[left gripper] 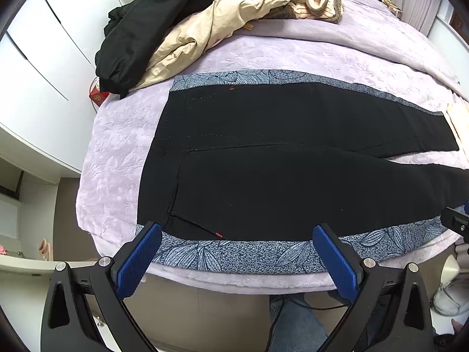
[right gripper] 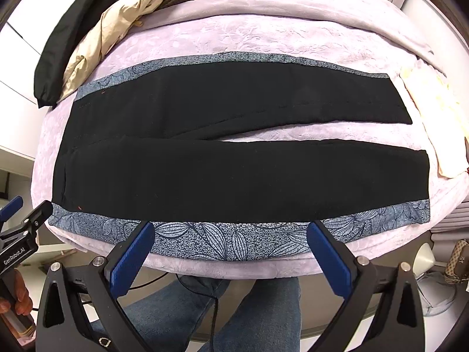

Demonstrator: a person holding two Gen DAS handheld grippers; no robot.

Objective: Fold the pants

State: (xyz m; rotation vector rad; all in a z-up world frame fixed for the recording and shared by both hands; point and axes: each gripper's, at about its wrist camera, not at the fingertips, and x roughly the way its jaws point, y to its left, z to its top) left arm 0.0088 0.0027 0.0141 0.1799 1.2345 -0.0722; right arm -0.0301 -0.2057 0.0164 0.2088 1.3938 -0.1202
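Black pants (left gripper: 263,161) with blue-grey leaf-print side stripes lie flat on the lilac bed cover, waist to the left, both legs spread to the right with a gap between them (right gripper: 234,176). My left gripper (left gripper: 236,239) is open and empty, hovering at the near edge by the waist end. My right gripper (right gripper: 230,234) is open and empty, over the near leg's printed stripe (right gripper: 222,240) around mid-leg. The left gripper also shows at the left edge of the right wrist view (right gripper: 26,223).
A beige jacket (left gripper: 187,41), a black garment (left gripper: 134,29) and striped clothes are piled at the back left of the bed (left gripper: 117,135). A pale folded cloth (right gripper: 433,111) lies past the leg hems. White wardrobe doors stand left. The person's jeans-clad legs (right gripper: 263,316) are below the bed edge.
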